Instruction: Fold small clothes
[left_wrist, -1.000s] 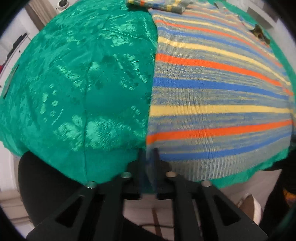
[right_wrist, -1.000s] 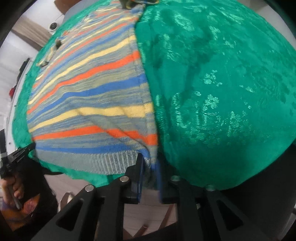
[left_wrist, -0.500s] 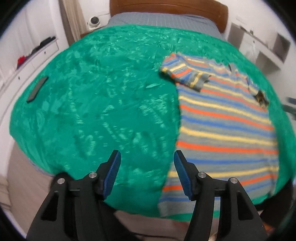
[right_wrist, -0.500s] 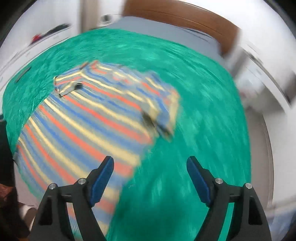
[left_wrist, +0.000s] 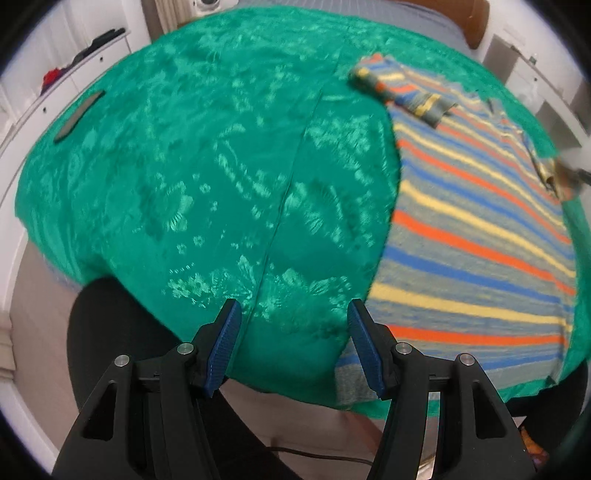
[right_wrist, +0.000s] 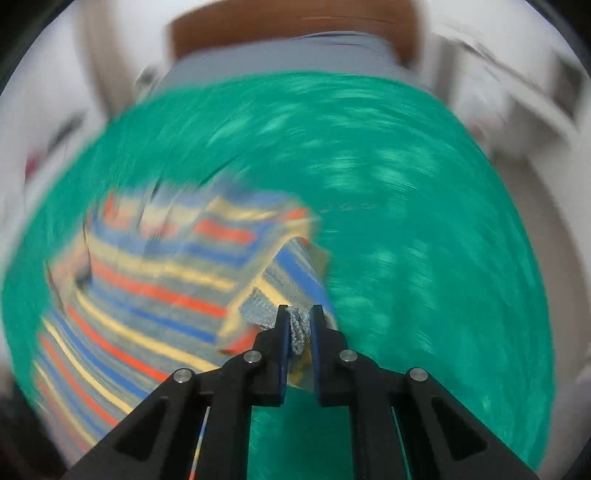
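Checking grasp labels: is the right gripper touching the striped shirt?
Touching. The right wrist view shows the right gripper shut on a bunched grey cuff of the striped shirt, fabric pinched between its fingers.

Striped shirt (left_wrist: 476, 236): grey knit with orange, blue and yellow bands; plain grey ribbed hem. Beneath the shirt, bedspread (left_wrist: 207, 177): green, glossy, tone-on-tone floral pattern. Left gripper (left_wrist: 293, 332) and right gripper (right_wrist: 299, 325): black bodies, blue finger pads.
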